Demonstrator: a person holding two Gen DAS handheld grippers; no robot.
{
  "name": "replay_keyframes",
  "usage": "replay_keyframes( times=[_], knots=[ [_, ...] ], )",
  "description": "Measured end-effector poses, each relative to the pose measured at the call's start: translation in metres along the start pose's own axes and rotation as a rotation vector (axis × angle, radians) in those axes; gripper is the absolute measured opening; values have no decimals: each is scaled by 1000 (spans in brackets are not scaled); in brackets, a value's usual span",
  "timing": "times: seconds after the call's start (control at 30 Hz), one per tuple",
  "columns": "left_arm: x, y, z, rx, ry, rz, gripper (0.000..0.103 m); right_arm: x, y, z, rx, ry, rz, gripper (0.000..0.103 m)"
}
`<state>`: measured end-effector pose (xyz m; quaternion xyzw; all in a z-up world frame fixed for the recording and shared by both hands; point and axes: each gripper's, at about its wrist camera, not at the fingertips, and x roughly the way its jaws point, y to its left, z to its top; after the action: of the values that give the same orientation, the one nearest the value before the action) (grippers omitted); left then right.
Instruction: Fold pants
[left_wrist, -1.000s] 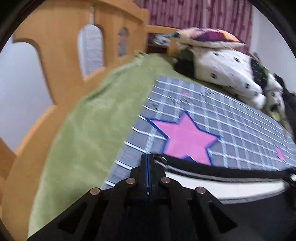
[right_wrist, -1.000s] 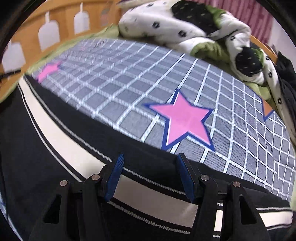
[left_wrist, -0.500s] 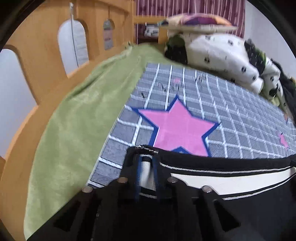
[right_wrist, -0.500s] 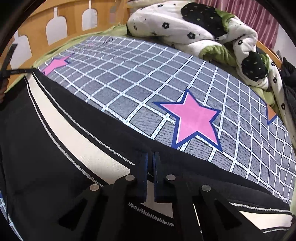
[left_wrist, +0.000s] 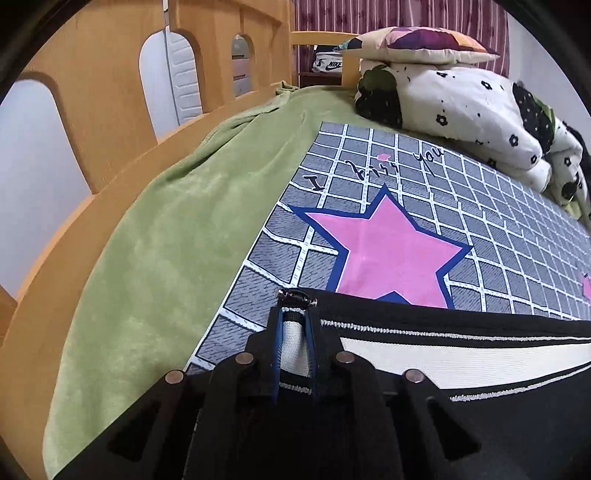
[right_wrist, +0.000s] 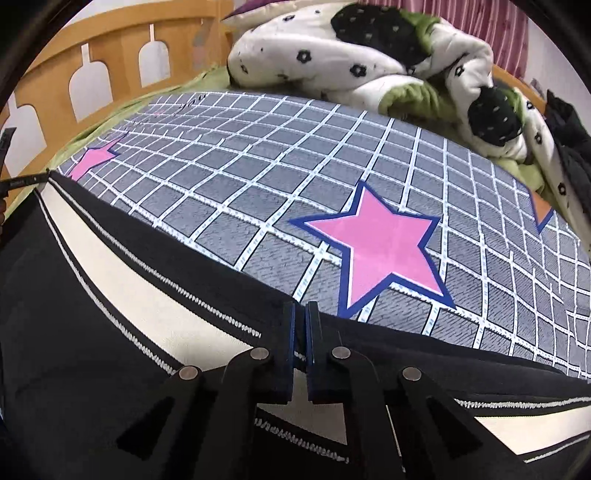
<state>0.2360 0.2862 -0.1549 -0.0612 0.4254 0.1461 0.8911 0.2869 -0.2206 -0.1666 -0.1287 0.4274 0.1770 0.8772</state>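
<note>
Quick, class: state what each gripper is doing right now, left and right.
Left gripper: closed on the pants at the white-striped edge.
Right gripper: closed on the pants' edge.

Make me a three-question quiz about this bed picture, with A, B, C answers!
1. Where does the green blanket lie?
A. between the wooden rail and the checked sheet
B. on top of the pillow
C. over the pants

2. What colour is the wide stripe on the black pants?
A. red
B. cream
C. blue

3. What is the right gripper doing?
A. hanging wide open
B. pinching the pants' edge
C. holding a pillow

Answers: 1 A, the green shows beside the wooden rail and the checked sheet. 2 B, a pale band runs along the black cloth. 3 B, its jaws are nearly together on the fabric.
</note>
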Motion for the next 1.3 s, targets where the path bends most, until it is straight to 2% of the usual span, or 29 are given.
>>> replay_keyframes(
  times=[0.03, 0.07, 0.1, 0.13, 0.2, 0.23, 0.27, 0.37, 0.43, 0.5, 0.63, 0.77, 0.87, 0.97, 1.0, 1.03, 1.07, 1.1, 1.2, 1.3],
  knots=[
    [-1, 1, 1, -1, 13, -4, 18, -3, -4, 1, 26, 3, 10, 9],
    [-4, 3, 2, -11, 27, -7, 25, -9, -11, 0, 61, 6, 36, 15],
    [-7, 6, 2, -28, 33, -1, 30, -16, -18, -1, 92, -4, 54, 24],
    [-11, 9, 1, -42, 28, -3, 39, -25, -28, -2, 120, -28, 53, 38],
    [-21, 14, -1, -60, 2, -30, 48, -48, -50, -9, 164, -87, -6, 55],
    [-26, 15, -2, -67, -12, -48, 54, -56, -61, -13, 170, -100, -21, 57],
    [-29, 16, -3, -74, -19, -65, 59, -63, -75, -18, 172, -99, -51, 57],
    [-28, 13, -6, -84, 3, -97, 59, -64, -97, -26, 168, -60, -98, 57],
    [-20, 4, -8, -59, 28, -80, 59, -49, -109, -32, 146, -14, -116, 56],
    [-12, -3, -10, -35, 48, -41, 59, -29, -114, -38, 117, 18, -180, 56],
    [-10, -1, -12, -58, 70, -33, 59, -19, -119, -33, 165, 3, -183, 55],
    [-30, 4, -10, -67, 19, -74, 59, -32, -117, -26, 166, -13, -191, 49],
    [-40, -5, -10, -32, -2, -138, 59, -53, -107, -24, 198, -82, -154, 50],
    [-32, -33, -11, 46, 19, -202, 62, -43, -89, -26, 169, -60, -122, 53],
    [-25, -41, -10, 77, 33, -193, 62, -32, -84, -27, 161, -22, -137, 53],
    [-14, -49, -11, 108, 43, -151, 62, -21, -82, -29, 159, 15, -157, 54],
    [-2, -52, -11, 123, 54, -82, 62, -14, -80, -30, 167, 8, -173, 55],
    [6, -51, -12, 122, 64, -50, 62, -15, -82, -29, 179, -8, -172, 56],
    [11, -41, -9, 57, 53, -90, 62, -16, -90, -29, 223, -12, -160, 56],
    [-7, -42, -9, 60, 72, -71, 62, -23, -92, -33, 248, -8, -181, 56]
  ],
)
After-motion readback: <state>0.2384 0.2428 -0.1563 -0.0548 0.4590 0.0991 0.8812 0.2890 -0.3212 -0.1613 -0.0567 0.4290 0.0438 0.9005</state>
